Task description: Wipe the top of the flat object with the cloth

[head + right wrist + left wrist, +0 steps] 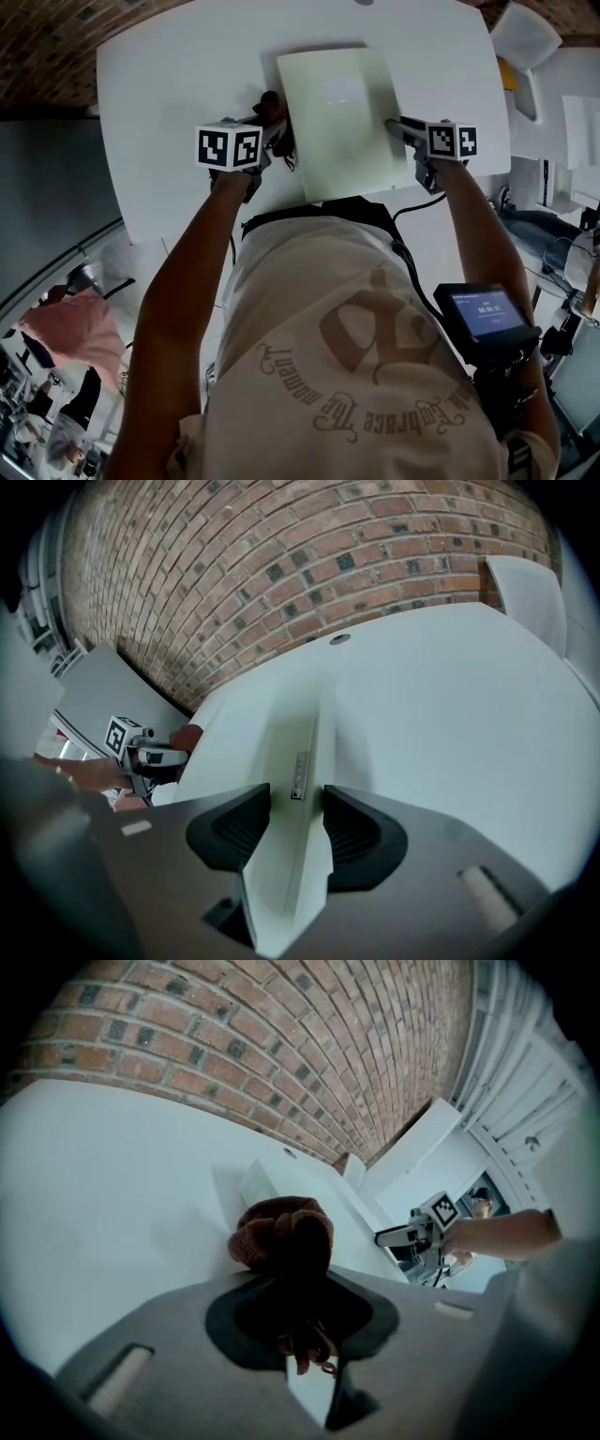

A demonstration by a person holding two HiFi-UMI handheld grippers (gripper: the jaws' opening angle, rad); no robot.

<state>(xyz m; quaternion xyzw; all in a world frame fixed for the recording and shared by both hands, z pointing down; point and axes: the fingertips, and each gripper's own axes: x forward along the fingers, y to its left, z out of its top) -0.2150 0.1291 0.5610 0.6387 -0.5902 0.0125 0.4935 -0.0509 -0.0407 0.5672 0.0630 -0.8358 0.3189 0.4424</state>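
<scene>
Because the flat object (292, 752) would slide under rubbing, my right claw (296, 829) is clenched on its edge, with the ribbed dark pads (234, 832) sitting one on each side of that edge. This is only a holding job, I judge, so that the flat object does not shift under the other hand. It is pale, smooth and rectangular, with a hard straight rim and a small label on the side just ahead of the pads.

My left claw (305, 1330) is grasping the cloth (283, 1234). It is brown, soft and bunched into a round lump that sticks out in front of the jaws, and some loose threads hang behind them. I think it is held bunched so that a thick soft part meets the surface, not the hard jaws. The lump is at the left edge of the flat object, just ahead of the left claw. Whether it already touches the top, I cannot tell. The wiping seems to me only at its beginning.

Under both claws lies the white table (169, 75), smooth, with rounded corners. Far ahead of the claws stands a brick wall (281, 574), rough and red-brown.
</scene>
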